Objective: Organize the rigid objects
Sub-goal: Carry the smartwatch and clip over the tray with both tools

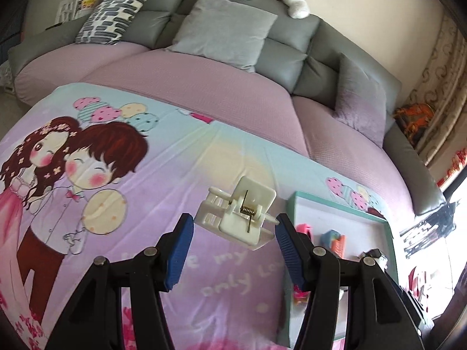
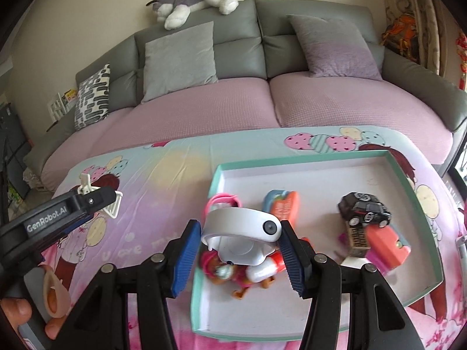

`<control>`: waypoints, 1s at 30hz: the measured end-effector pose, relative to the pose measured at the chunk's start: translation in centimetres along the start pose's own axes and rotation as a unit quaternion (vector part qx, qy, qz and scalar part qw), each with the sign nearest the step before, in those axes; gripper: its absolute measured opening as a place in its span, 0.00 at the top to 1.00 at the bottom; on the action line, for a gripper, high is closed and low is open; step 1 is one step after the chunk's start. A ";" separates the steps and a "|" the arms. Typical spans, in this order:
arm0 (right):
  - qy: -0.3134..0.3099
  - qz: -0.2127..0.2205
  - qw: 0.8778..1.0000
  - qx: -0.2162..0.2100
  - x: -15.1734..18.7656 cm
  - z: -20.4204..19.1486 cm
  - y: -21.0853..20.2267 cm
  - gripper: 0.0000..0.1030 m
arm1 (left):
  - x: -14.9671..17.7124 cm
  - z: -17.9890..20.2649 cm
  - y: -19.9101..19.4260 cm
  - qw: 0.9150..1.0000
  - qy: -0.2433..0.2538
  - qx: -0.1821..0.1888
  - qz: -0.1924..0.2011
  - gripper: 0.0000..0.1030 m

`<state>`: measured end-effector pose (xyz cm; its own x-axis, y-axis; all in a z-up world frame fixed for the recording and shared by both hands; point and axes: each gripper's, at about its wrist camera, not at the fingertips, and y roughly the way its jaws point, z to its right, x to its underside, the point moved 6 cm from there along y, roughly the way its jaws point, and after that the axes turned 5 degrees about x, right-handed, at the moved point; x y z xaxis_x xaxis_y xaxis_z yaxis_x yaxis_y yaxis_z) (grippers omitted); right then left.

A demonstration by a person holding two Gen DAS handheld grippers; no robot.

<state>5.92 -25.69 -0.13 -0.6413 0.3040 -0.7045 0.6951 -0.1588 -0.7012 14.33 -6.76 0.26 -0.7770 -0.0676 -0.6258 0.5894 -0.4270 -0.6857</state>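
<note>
A cartoon-print cloth (image 2: 163, 175) covered the table before a grey sofa (image 2: 292, 29). The left gripper (image 1: 235, 227) clamped a white clip (image 1: 239, 213); the right gripper (image 2: 240, 230) clamped a white-and-grey gadget (image 2: 242, 233) above the teal-rimmed tray (image 2: 321, 157).

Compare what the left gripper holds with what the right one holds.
The left gripper holds a cream clip with a bare metal spring; the right gripper holds a white and silver gadget with a round dark lens. The clip is boxy and toothed, the gadget rounded and smooth. Both are hard plastic, held above the cloth.
</note>
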 end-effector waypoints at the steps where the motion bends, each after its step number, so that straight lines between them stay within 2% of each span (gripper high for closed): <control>1: 0.003 0.001 1.000 0.001 -0.1 0.4 0.0 0.44 | 0.1 0.4 0.0 1.000 0.007 -0.003 0.000 0.42; 7: 0.012 0.019 0.999 0.023 -0.7 3.0 -0.6 0.44 | 0.3 2.4 -0.1 1.000 0.030 -0.005 0.006 0.42; 10: 0.027 0.024 0.999 0.020 -0.9 4.0 -0.8 0.44 | 0.6 3.7 0.0 0.999 0.045 0.000 0.008 0.42; 15: 0.032 0.033 0.998 0.043 -1.1 5.7 -1.0 0.44 | 1.4 6.9 0.7 0.997 0.073 0.033 0.007 0.42; 24: 0.073 0.037 0.991 0.102 -1.4 11.2 -1.5 0.44 | 3.2 10.5 2.8 0.993 0.105 0.055 -0.014 0.42; 30: 0.089 0.036 0.989 0.115 -1.3 13.0 -1.5 0.44 | 4.3 12.5 4.3 0.989 0.125 0.068 -0.028 0.42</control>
<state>1.45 -38.08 0.37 -0.5118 0.4406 -0.7375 0.6309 -0.3898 -0.6708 10.77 -20.13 -0.76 -0.7193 0.1769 -0.6718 0.4985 -0.5421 -0.6765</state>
